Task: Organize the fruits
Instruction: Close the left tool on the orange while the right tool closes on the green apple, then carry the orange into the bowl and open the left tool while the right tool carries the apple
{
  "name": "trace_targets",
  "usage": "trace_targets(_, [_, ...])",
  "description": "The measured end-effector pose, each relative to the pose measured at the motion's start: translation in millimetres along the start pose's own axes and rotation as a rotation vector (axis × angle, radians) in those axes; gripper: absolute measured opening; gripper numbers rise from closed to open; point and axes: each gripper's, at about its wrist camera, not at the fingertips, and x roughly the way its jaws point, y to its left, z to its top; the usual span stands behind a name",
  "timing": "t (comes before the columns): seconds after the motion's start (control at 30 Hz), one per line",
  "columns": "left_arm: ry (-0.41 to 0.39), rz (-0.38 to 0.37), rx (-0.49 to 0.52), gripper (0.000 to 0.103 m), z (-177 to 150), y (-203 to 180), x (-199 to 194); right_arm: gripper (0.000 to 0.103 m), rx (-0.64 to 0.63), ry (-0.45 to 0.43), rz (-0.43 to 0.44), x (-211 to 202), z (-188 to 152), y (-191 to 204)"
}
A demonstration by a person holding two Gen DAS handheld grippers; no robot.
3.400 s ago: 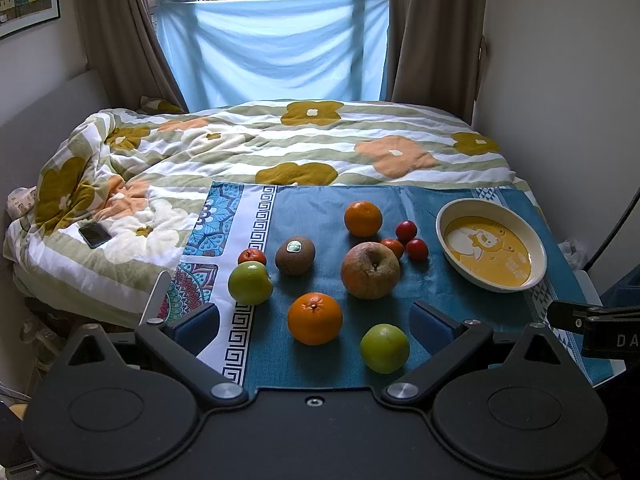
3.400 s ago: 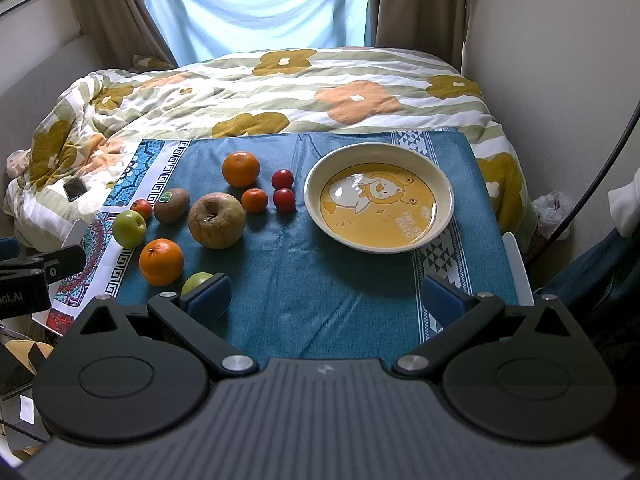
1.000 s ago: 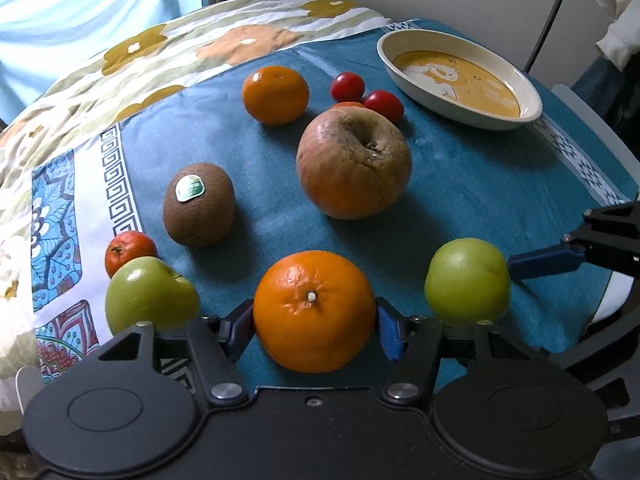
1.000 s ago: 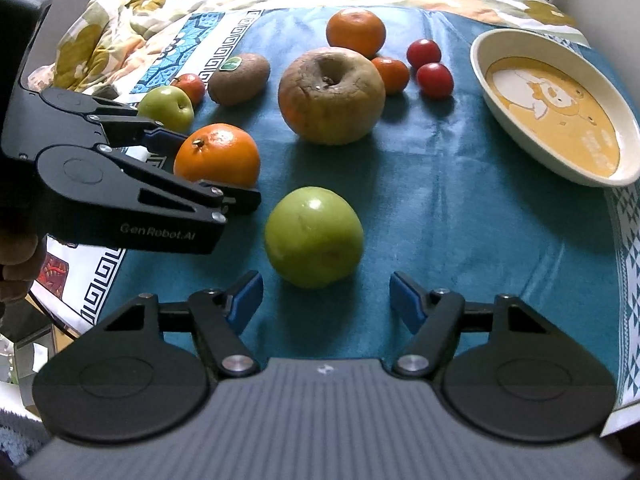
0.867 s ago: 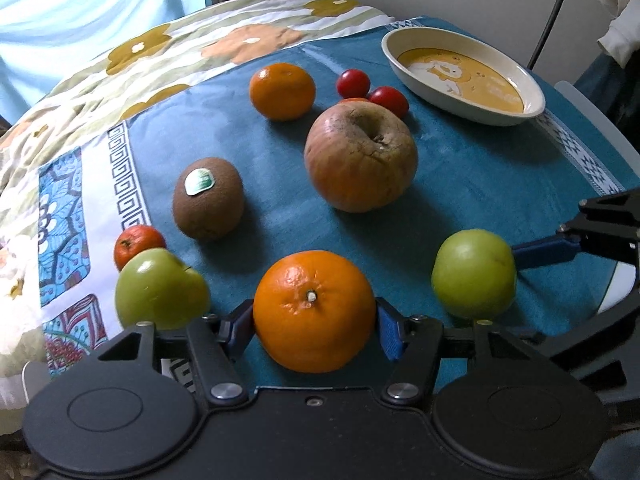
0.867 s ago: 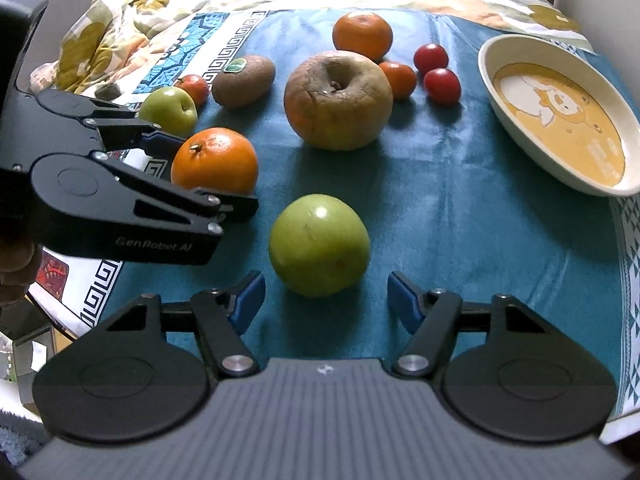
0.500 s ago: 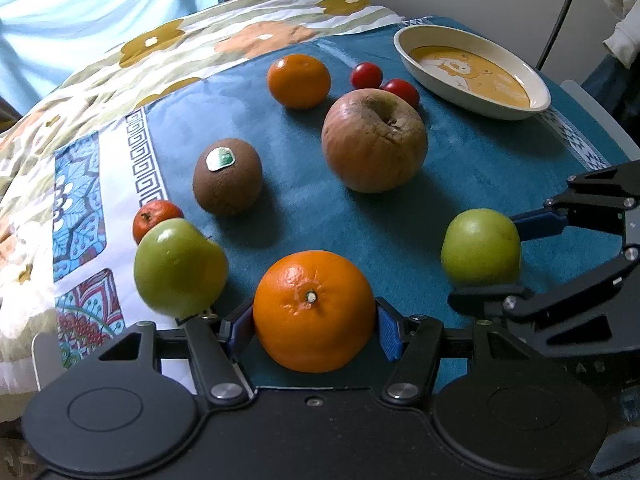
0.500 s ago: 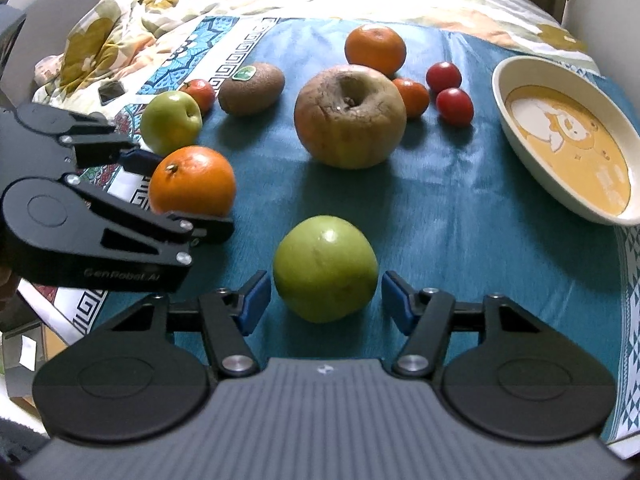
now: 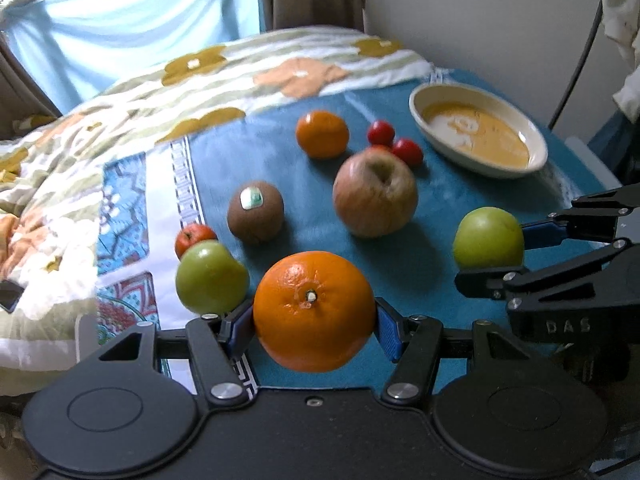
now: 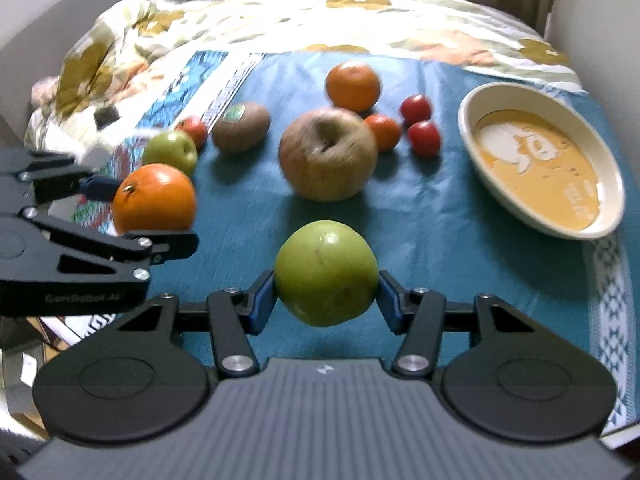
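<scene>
My left gripper (image 9: 314, 320) is shut on a large orange (image 9: 314, 312) and holds it just above the blue cloth (image 9: 432, 236). The jaws of my right gripper (image 10: 326, 300) are closing, and their blue pads press both sides of a green apple (image 10: 326, 272), which is raised off the cloth. In the left wrist view that apple (image 9: 488, 236) hangs at the right. A cream bowl (image 10: 560, 234) with a yellow cartoon bottom stands empty at the right. A big russet apple (image 9: 374, 194), a kiwi (image 9: 256, 212), a second green apple (image 9: 210, 276) and a small orange (image 9: 322, 134) lie on the cloth.
Cherry tomatoes (image 9: 406, 152) lie between the russet apple and the bowl, and a small red fruit (image 9: 194, 238) sits by the second green apple. A flowered quilt (image 9: 240, 80) covers the bed behind. A wall (image 9: 480, 20) rises at the right.
The right jaws have shut onto the green apple and lifted it. The left gripper has risen with the orange, so the fruits on the cloth look farther off.
</scene>
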Motion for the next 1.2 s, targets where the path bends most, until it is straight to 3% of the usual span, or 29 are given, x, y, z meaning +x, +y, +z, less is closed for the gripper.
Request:
trace_targets(0.3, [-0.072,0.002,-0.075,0.065,30,-22,-29,0.069,0.025,-0.048,-0.028,-42,15,-50])
trace_targets(0.53, [-0.088,0.045,-0.130,0.065,59,-65,-32,0.069,-0.001,-0.072,-0.024,-61,24,-106])
trace_targets(0.77, [-0.092,0.038,-0.182,0.065,93,-108,-6,0.069,-0.048,-0.076,-0.009,-57,41,-164])
trace_targets(1.2, [-0.078,0.062,-0.155,0.065,165,-154,83,0.069,-0.096,-0.070,0.022,-14,88,-252])
